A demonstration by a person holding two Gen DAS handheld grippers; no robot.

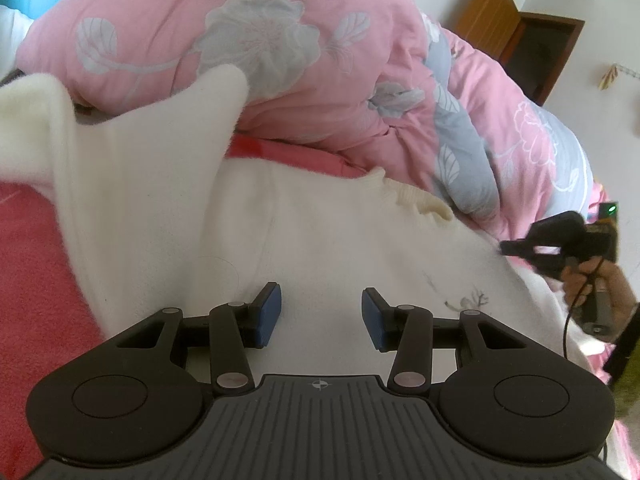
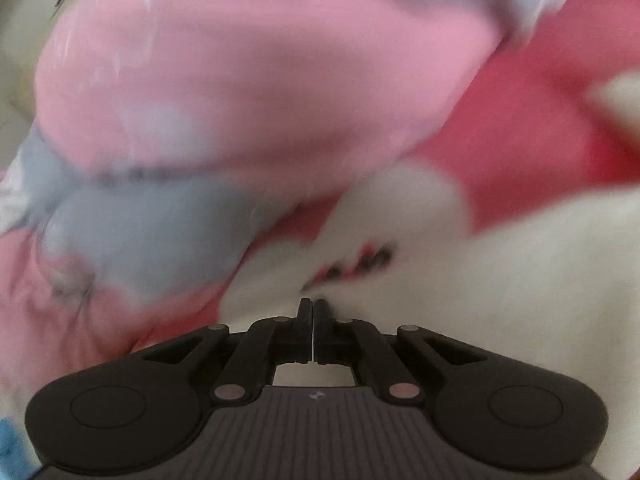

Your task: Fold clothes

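Cream sweater [image 1: 320, 240] lies spread on red blanket [image 1: 32, 264] w/ one sleeve [image 1: 132, 136] up against pink quilt [image 1: 248, 40]. L gripper [image 1: 320, 312] hovers over the body, wide open, empty. R gripper [image 2: 312, 312] pinched together at sweater's edge; cloth betw pads can't tell, view blurred. Risk: thin pinch slips, fleece bunches vs quilt. Long axis runs away from L cam, ribbed neck [image 1: 416, 200] far-right.

No text can be read — marks on the white garment [image 2: 352, 260] blur.
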